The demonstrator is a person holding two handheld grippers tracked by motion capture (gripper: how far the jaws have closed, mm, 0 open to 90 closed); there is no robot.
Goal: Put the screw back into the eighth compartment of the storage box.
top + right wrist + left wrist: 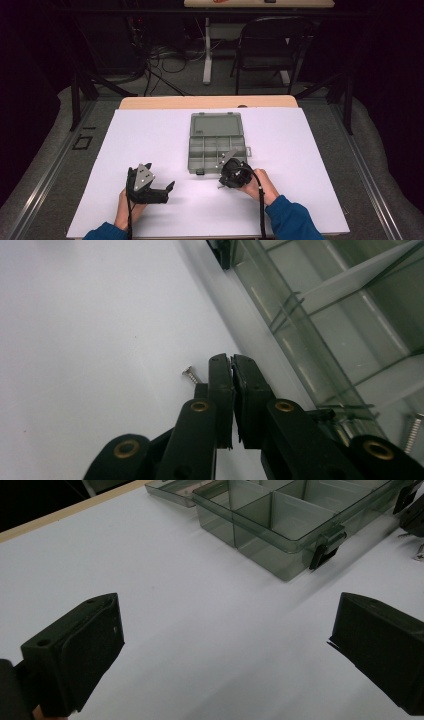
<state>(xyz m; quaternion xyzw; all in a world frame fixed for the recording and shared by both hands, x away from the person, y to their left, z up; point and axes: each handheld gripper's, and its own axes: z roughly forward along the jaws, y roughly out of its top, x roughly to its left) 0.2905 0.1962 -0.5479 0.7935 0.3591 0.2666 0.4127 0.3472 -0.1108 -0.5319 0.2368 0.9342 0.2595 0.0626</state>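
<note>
White table [150, 140]: right tongs [231, 359] closed, tilted beside screw [190, 374].

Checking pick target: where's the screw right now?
Right gripper view: the screw lies on the white table, just left of the shut right tongs tips, beside the clear box.
</note>
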